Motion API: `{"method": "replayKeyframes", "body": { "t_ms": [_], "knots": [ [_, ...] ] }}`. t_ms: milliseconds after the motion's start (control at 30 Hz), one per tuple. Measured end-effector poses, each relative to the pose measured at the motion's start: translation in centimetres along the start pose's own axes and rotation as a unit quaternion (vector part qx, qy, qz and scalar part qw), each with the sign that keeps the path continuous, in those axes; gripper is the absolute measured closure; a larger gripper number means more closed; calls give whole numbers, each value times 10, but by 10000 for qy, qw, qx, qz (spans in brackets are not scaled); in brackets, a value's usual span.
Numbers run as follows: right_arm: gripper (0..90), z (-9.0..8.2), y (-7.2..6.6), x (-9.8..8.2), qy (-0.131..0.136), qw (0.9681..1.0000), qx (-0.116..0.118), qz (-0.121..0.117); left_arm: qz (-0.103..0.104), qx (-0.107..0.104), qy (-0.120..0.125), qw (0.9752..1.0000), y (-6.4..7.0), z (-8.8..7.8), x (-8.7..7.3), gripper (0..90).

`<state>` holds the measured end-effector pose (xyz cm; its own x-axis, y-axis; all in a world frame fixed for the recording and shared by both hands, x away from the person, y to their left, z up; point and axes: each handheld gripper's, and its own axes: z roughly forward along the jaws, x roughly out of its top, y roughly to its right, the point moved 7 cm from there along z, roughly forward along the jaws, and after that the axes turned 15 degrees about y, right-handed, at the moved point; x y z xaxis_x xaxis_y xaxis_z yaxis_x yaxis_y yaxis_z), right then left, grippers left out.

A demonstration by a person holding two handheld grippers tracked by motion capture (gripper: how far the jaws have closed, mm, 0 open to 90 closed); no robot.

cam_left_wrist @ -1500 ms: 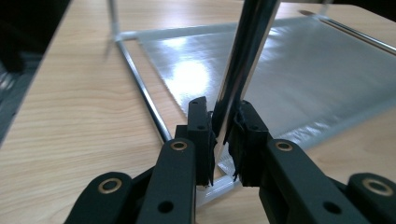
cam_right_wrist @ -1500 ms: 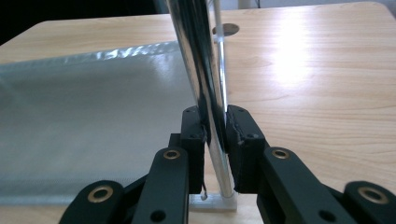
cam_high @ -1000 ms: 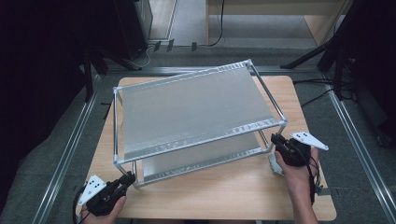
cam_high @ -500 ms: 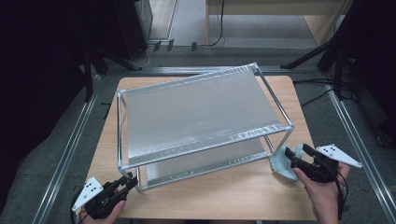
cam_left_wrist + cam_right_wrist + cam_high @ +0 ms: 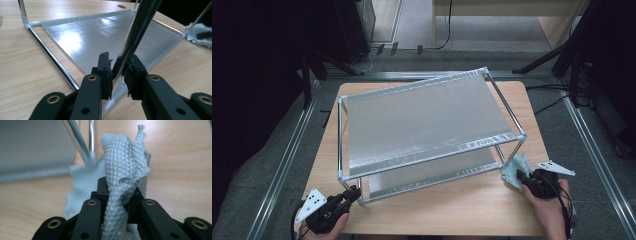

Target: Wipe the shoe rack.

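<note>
A two-tier chrome rack (image 5: 427,120) with silver shelves stands on the wooden table (image 5: 452,210). My left gripper (image 5: 354,192) is at the rack's front-left post. In the left gripper view its jaws (image 5: 119,62) have just been closing, and the chrome post (image 5: 140,27) is now pinched between the pads. My right gripper (image 5: 522,176) is by the front-right post. Its jaws (image 5: 118,185) have also just been closing and are shut on a pale blue-green waffle cloth (image 5: 125,160). The bunched cloth (image 5: 514,167) stands up above the pads, beside the post (image 5: 77,140).
The lower shelf (image 5: 100,32) lies just above the tabletop inside the frame. Metal rails (image 5: 287,160) run along both sides of the table. Bare wood shows along the near edge between my two hands.
My right gripper has moved from the front-right post toward the near edge and lower, with the cloth now bunched in it. The rack's front-right corner shifted slightly right. My left gripper stayed put.
</note>
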<state>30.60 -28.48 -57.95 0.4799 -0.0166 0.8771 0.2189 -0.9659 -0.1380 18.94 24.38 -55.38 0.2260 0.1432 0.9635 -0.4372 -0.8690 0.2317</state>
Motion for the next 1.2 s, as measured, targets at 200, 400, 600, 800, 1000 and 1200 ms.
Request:
{"method": "replayKeyframes", "body": {
  "t_ms": [200,400,600,800,1000,1200],
  "knots": [
    [786,-19,-22,45,888,9953,358,136,-9,21,-21,10000,0,0,0,769],
    [779,-59,-46,94,1963,9796,416,-132,24,26,-23,10000,0,1,-1,771],
    [772,-73,-62,106,2378,9698,299,-445,-8,18,-26,10000,-1,1,-1,770],
    [768,-33,-59,56,1520,9877,-61,-368,14,4,-30,10000,-1,1,-1,771],
    [768,1,-53,13,336,9992,-116,168,29,-28,-41,10000,-1,1,-1,771],
    [769,-10,-69,30,659,9978,82,86,26,-19,-32,10000,-1,2,-1,771]
  ]
}}
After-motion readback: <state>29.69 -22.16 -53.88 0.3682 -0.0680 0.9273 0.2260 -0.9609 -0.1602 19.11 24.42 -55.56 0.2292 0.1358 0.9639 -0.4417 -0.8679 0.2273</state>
